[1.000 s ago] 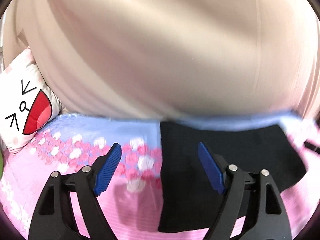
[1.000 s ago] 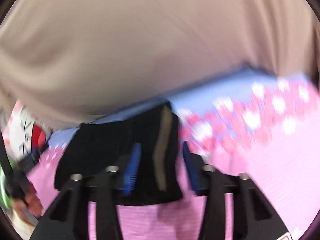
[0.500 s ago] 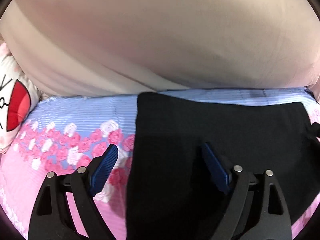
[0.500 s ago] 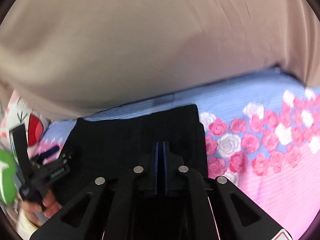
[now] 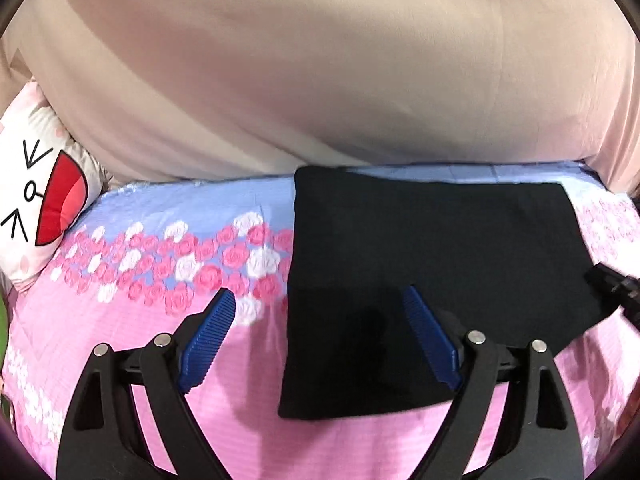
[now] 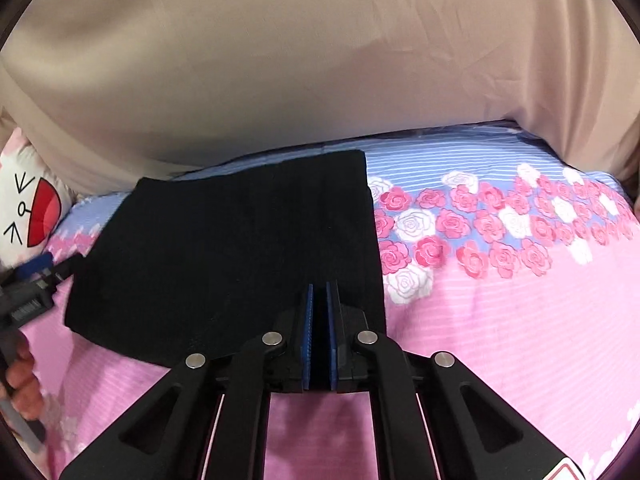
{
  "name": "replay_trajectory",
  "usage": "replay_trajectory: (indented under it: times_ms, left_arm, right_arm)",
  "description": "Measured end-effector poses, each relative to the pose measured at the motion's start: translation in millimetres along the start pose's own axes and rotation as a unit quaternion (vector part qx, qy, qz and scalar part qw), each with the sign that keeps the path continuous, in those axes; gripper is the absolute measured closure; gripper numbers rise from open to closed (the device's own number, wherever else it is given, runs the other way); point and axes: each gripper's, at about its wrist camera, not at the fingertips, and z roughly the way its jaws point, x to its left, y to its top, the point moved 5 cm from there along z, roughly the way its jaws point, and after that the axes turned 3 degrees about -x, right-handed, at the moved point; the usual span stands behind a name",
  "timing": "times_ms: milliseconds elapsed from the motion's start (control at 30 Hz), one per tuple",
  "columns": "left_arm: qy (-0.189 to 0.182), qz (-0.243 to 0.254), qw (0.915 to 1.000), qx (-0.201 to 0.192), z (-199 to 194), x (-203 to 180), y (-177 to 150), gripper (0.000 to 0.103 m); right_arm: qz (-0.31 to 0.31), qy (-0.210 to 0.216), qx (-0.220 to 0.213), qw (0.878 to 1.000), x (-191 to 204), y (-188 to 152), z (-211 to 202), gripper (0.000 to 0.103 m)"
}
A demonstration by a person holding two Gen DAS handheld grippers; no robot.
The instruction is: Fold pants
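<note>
The black pants (image 5: 432, 264) lie folded into a flat rectangle on the pink and blue rose bedsheet (image 5: 160, 264). They also show in the right wrist view (image 6: 240, 248). My left gripper (image 5: 320, 312) is open and empty above the pants' left edge. My right gripper (image 6: 319, 300) has its blue pads nearly together over the near right corner of the pants; I cannot tell whether cloth is pinched between them. The left gripper shows at the left edge of the right wrist view (image 6: 32, 280). The right gripper's tip shows at the right edge of the left wrist view (image 5: 612, 284).
A beige curtain or cover (image 5: 320, 80) hangs along the far edge of the bed. A white cushion with a cartoon face (image 5: 36, 208) sits at the far left, also in the right wrist view (image 6: 28, 208). Bare sheet (image 6: 500, 320) lies right of the pants.
The right gripper has shut from half open a second ago and pulled back slightly. The left gripper stays open and has backed away and up from the pants since half a second ago.
</note>
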Motion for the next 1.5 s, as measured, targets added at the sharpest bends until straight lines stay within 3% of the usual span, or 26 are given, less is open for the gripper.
replay_trajectory:
  times_ms: [267, 467, 533, 633, 767, 1067, 1333, 1400, 1433, 1467, 1500]
  left_arm:
    - [-0.003, -0.009, 0.9996, 0.027, 15, 0, -24, 0.019]
    - [-0.004, -0.014, 0.9997, 0.021, -5, 3, -27, 0.019]
    - [-0.003, -0.014, 0.9997, 0.019, -14, 3, -31, 0.019]
    - [0.002, -0.012, 0.9999, 0.008, -35, 5, -40, 0.019]
    - [-0.006, -0.016, 0.9998, -0.009, -68, 10, -61, 0.017]
    - [-0.004, -0.033, 0.9979, -0.055, -96, 19, -104, 0.016]
    - [0.004, -0.012, 0.9982, -0.059, -95, 11, -103, 0.016]
    - [-0.01, -0.019, 0.9978, -0.062, -95, 13, -94, 0.014]
    - [-0.025, -0.029, 0.9978, -0.055, -93, 15, -87, 0.013]
    - [-0.046, -0.044, 0.9974, -0.035, -86, 19, -76, 0.01]
    - [-0.066, -0.058, 0.9961, -0.015, -77, 22, -66, 0.009]
  right_arm:
    - [-0.012, -0.01, 0.001, 1.0, 9, -9, -2, 0.095]
    - [0.01, 0.009, -0.015, 1.0, 18, -14, -30, 0.095]
    - [0.006, -0.003, -0.028, 1.0, 21, -20, -44, 0.094]
    - [-0.009, -0.023, -0.045, 0.999, 27, -31, -62, 0.094]
    - [-0.004, -0.022, -0.049, 0.999, 34, -51, -77, 0.082]
    - [0.002, -0.038, -0.033, 0.999, 40, -95, -75, 0.082]
    - [0.004, -0.043, -0.026, 0.999, 41, -99, -71, 0.082]
    - [0.008, -0.029, -0.034, 0.999, 41, -95, -75, 0.081]
    - [0.01, -0.02, -0.036, 0.999, 38, -87, -75, 0.079]
    - [0.01, -0.019, -0.035, 0.999, 35, -79, -74, 0.063]
    - [0.009, -0.023, -0.033, 0.999, 28, -67, -70, 0.04]
